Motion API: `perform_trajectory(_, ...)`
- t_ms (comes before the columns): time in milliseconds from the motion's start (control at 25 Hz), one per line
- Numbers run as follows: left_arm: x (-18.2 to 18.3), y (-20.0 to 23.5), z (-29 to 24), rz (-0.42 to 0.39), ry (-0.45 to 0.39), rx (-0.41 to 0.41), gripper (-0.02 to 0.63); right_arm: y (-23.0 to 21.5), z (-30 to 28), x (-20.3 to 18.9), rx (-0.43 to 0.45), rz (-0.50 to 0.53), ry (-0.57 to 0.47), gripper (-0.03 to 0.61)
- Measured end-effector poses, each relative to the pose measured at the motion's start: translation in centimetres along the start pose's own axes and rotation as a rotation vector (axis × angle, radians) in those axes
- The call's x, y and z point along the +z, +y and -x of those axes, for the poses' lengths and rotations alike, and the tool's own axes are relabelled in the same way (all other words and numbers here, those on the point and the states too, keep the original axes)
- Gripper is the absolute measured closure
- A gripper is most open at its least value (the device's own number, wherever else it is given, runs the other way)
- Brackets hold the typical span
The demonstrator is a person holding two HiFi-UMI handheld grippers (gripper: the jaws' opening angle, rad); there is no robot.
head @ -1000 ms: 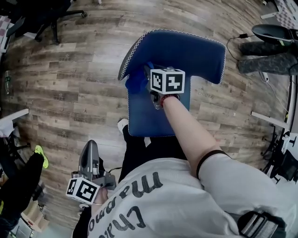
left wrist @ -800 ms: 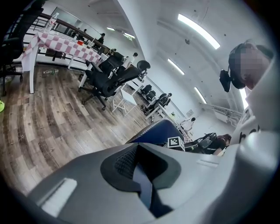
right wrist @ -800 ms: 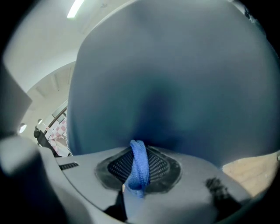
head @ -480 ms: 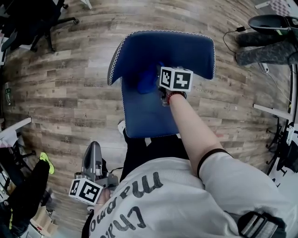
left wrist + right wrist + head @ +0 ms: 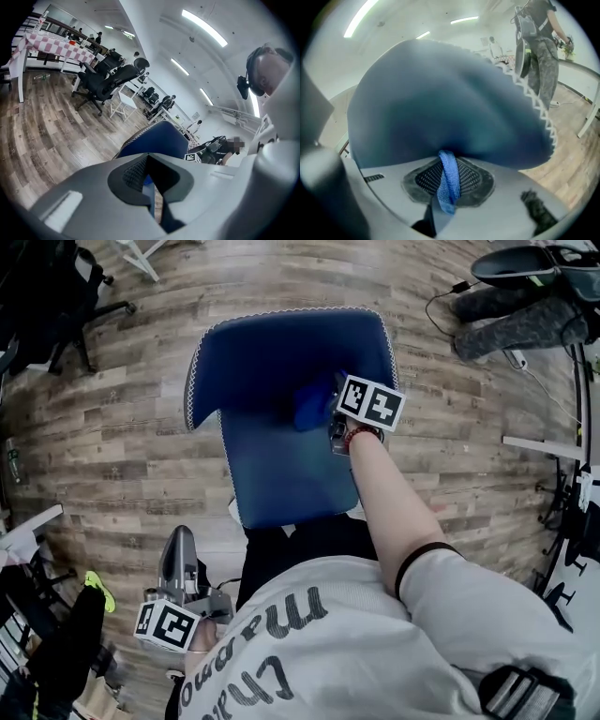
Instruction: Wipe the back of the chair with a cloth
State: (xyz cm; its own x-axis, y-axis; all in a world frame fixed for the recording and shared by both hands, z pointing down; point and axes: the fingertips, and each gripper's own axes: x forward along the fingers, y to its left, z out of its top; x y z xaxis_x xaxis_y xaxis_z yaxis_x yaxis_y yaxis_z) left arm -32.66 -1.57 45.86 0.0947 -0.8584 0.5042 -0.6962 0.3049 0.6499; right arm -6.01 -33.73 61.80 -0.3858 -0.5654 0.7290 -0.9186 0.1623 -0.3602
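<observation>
Right gripper (image 5: 448, 182): we see its jaws clamped on a fold of the cloth (image 5: 449, 180), a blue strip running up between the two dark pads. In the head view this gripper (image 5: 330, 418) sits at the right side of the chair back, with its marker cube facing up.
Cloth (image 5: 309, 409): blue and bunched; we find it pressed against the chair's back, just left of the gripper holding it.
Chair (image 5: 272, 352): dark blue with a white zigzag seam along its edge. We look down on it from above. In the right gripper view the chair (image 5: 450, 108) fills most of the picture, directly ahead of the jaws.
Right arm (image 5: 389, 502): bare, and stretched forward from our white shirt (image 5: 375, 652) to the gripper.
Left gripper (image 5: 178, 570): held low by our left side, well apart from the chair. In its own view the left gripper (image 5: 151, 190) has its jaws drawn together at the tips with nothing between them; only a thin slit shows lower down, and the chair (image 5: 152, 140) stands beyond.
Floor (image 5: 122, 418): wood-look planks all around the chair.
Surroundings: black office chairs (image 5: 110, 79) stand farther off, with a table (image 5: 51, 47) under a checked cover behind them. A person's legs (image 5: 525, 320) show at the head view's top right.
</observation>
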Motion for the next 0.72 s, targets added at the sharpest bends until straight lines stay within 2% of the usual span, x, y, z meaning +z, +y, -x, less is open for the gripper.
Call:
perform_trajectory(320, -1.2, -3.1, -2.1, -0.029, 0.039, -0.089, 0.611, -5.2, 2.9, 1.0, -0.068, -0.129, -0.073, 0.511)
perform_trajectory(520, 1.2, -2.2, -2.1, -0.087, 0.043, -0.102, 0.611, -8.1, 5.4, 1.0, -0.142, -0.257, -0.153, 0.513)
perform_trajectory(720, 2.7, -1.1, -2.2, -0.112, 0.047, -0.108, 0.611, -9.4, 7.0, 0.5, -0.195, -0.32, -0.219, 0.514)
